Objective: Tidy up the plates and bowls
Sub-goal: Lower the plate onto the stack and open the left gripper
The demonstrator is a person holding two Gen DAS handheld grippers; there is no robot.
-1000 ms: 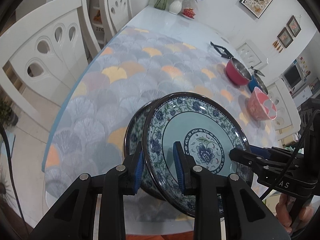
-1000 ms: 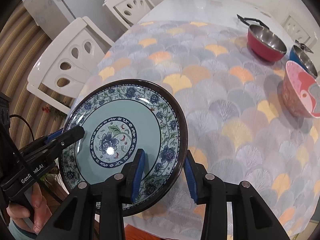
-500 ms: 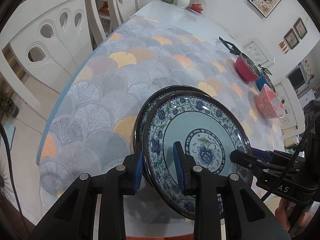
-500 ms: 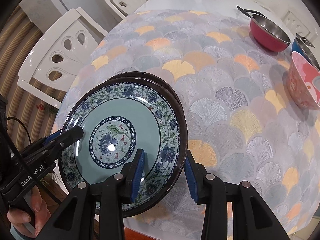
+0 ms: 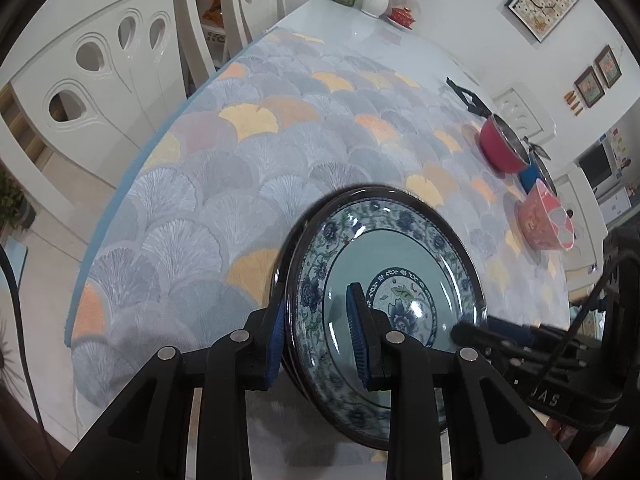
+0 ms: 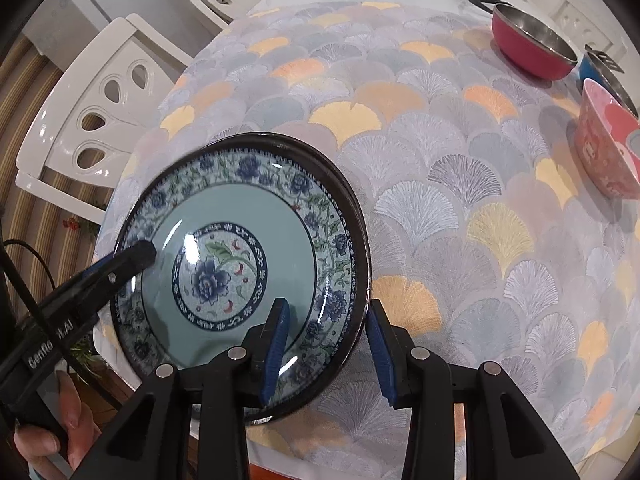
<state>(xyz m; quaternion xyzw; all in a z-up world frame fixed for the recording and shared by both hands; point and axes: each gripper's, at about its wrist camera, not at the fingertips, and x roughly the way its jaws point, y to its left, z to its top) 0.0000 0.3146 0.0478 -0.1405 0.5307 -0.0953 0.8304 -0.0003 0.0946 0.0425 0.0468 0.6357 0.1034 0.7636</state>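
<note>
Left tool [image 5: 320, 332]: pitched steeply downward, both blue-padded fingers [image 5: 357, 336] closed on the near-left rim of the plate [image 5: 384, 264], one pad under the rim, one on the inner face. In the right wrist view its black finger lies across the plate's left side, gripped by a bare hand [image 6: 52, 436] at the lower left corner.

Right tool [image 6: 326, 348]: pitched more steeply downward, jaws closed on the plate's opposite rim, left pad on the inner face, right pad outside the edge. The two tools stand on opposite sides of the plate.
</note>
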